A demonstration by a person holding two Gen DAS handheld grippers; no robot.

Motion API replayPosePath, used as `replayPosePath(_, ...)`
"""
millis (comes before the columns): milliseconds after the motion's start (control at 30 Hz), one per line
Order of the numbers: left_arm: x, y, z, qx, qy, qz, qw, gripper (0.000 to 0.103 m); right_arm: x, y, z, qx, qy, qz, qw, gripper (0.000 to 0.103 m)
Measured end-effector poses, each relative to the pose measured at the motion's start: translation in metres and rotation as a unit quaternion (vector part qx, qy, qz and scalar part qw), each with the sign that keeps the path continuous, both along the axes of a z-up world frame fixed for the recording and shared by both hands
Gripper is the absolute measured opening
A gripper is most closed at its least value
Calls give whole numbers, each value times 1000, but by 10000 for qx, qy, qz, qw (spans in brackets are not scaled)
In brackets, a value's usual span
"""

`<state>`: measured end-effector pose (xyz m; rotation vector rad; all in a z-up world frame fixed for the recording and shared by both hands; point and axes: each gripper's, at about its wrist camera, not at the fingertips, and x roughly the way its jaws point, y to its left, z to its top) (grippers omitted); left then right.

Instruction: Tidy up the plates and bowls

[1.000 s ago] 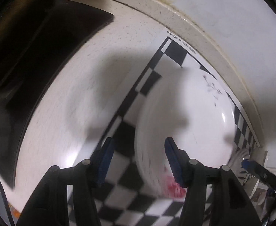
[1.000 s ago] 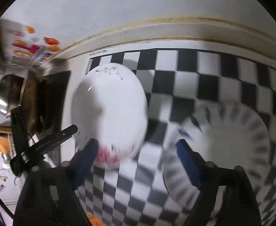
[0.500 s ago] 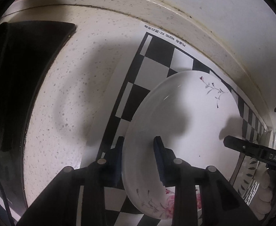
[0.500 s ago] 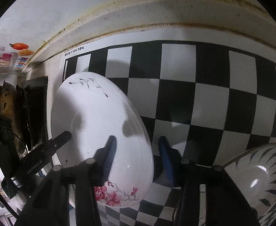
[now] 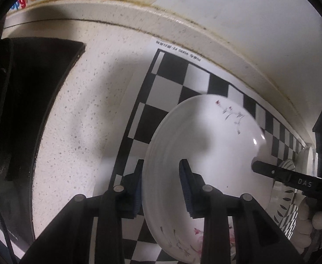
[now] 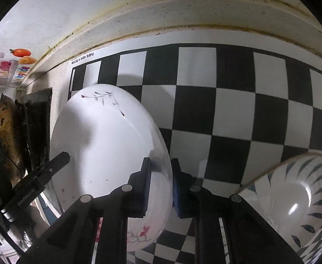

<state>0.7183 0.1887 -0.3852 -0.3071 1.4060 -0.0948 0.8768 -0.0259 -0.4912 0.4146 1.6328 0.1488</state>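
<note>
Left hand-held gripper (image 5: 161,187) pinching the left rim of a white floral plate (image 5: 216,154), pads pressed on both faces, no further closing lately. Right hand-held gripper (image 6: 161,184) clamped on the opposite rim of the same plate (image 6: 108,149), jaws just closed onto it. Plate tilted over a black-and-white checkered mat (image 6: 227,110) on the speckled table (image 5: 83,121). Just right of the right gripper, a leaf-patterned bowl (image 6: 297,198) on the mat, apart from the plate. Off to the left, a black stovetop (image 5: 28,99) and a worn pan (image 6: 4,132). Behind, a stained wall ledge (image 6: 183,17).
</note>
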Motion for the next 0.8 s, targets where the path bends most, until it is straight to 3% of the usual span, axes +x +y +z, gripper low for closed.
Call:
replayPosePath(467, -39, -5, 51, 64, -359, -85, 9993, 28, -32, -11, 57, 216, -456, -61, 9987, 15)
replayPosePath(800, -96, -50, 105, -5, -628, -270, 9977, 28, -104, -48, 128, 338, -896, -144, 9953, 14)
